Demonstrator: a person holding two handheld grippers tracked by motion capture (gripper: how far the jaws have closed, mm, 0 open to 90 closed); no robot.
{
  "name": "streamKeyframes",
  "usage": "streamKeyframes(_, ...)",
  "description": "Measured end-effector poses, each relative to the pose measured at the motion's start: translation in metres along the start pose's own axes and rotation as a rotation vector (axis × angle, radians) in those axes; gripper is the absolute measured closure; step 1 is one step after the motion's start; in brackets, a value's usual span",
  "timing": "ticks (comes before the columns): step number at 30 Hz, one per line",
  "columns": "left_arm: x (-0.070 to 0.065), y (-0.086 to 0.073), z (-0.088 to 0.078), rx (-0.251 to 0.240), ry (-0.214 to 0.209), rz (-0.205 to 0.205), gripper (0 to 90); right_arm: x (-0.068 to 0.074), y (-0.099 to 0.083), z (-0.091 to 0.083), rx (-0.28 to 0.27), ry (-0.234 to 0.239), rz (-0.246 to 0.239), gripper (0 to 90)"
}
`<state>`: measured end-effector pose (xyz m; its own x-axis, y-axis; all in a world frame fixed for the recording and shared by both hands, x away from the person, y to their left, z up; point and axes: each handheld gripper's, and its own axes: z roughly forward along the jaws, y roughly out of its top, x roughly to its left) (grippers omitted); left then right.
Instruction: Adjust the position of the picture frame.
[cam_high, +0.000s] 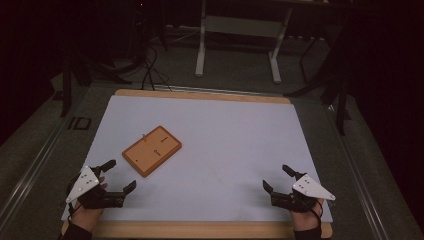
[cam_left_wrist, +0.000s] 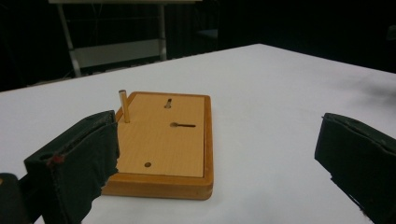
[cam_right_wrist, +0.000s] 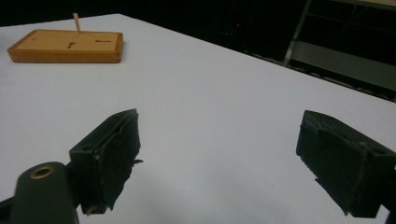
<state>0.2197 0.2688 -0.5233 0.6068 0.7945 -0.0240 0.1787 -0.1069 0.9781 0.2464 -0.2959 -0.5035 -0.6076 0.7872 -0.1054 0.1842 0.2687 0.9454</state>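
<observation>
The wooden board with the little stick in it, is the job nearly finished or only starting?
It looks barely started. Done: one peg stands upright in the wooden board. In hand: nothing; the left gripper and right gripper are both open, apart from the board, with the left one nearer it. Left: the board's other holes are unfilled, so most of the work probably lies ahead.

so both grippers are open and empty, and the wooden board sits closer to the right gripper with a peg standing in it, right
Not quite: the wooden board lies closer to the left gripper, not the right gripper, as the high view shows. The rest holds: both grippers are open and empty, and a peg stands upright in the board, plain in the left gripper view.
</observation>
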Motion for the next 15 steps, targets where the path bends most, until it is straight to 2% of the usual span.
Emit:
streamKeyframes(5, -0.003, 0.0, 0.002, 0.007, -0.021, 0.004, 0.2, 0.001, 0.001, -0.001, -0.012, 0.011, -0.009, 13.3)
streamKeyframes(7, -0.005, 0.001, 0.003, 0.012, -0.031, 0.007, 0.2, 0.002, 0.003, -0.002, -0.022, 0.013, -0.044, 13.7)
streamKeyframes(11, -0.01, 0.002, 0.005, 0.015, -0.057, 0.025, 0.3, 0.005, 0.004, -0.002, -0.018, 0.014, -0.074, 14.1)
streamKeyframes(12, -0.014, 0.005, 0.007, 0.01, -0.097, 0.025, 0.3, 0.006, 0.005, -0.002, -0.017, 0.021, -0.08, 14.6)
streamKeyframes(13, -0.019, 0.009, 0.009, 0.01, -0.124, 0.024, 0.2, 0.009, 0.006, 0.0, 0.003, 0.053, -0.08, 14.7)
streamKeyframes(14, -0.019, 0.009, 0.009, 0.01, -0.124, 0.024, 0.3, 0.009, 0.006, 0.0, 0.003, 0.053, -0.08, 14.7)
streamKeyframes(15, -0.022, 0.012, 0.01, 0.017, -0.15, 0.028, 0.3, 0.01, 0.006, 0.0, 0.011, 0.061, -0.077, 14.6)
